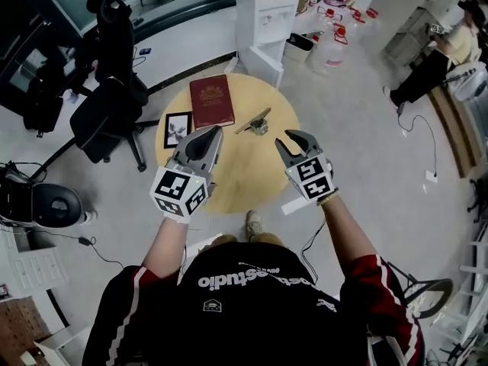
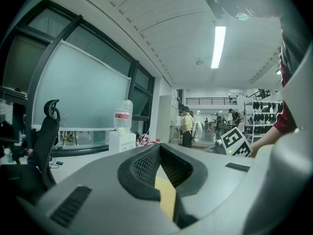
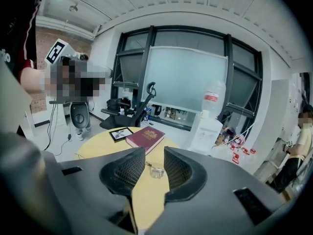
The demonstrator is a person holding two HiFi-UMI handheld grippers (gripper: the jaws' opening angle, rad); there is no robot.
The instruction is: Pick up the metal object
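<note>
The metal object [image 1: 256, 123], a small shiny piece with a thin bar across it, lies near the far side of the round yellow table [image 1: 244, 175]. In the right gripper view the metal object [image 3: 156, 172] shows some way ahead, framed by the gap between the jaws. My right gripper [image 1: 296, 140] hovers over the table's right part, open and empty; in its own view the right gripper [image 3: 154, 153] holds nothing. My left gripper [image 1: 213, 134] hangs over the table's left part, its tips together. In its own view the left gripper [image 2: 159, 147] points level across the room.
A dark red book [image 1: 211, 101] and a small framed picture [image 1: 177, 129] lie on the table's far left. A black office chair [image 1: 113, 105] stands to the left, a white water dispenser [image 1: 266, 15] beyond the table. A person [image 1: 436, 58] stands at far right.
</note>
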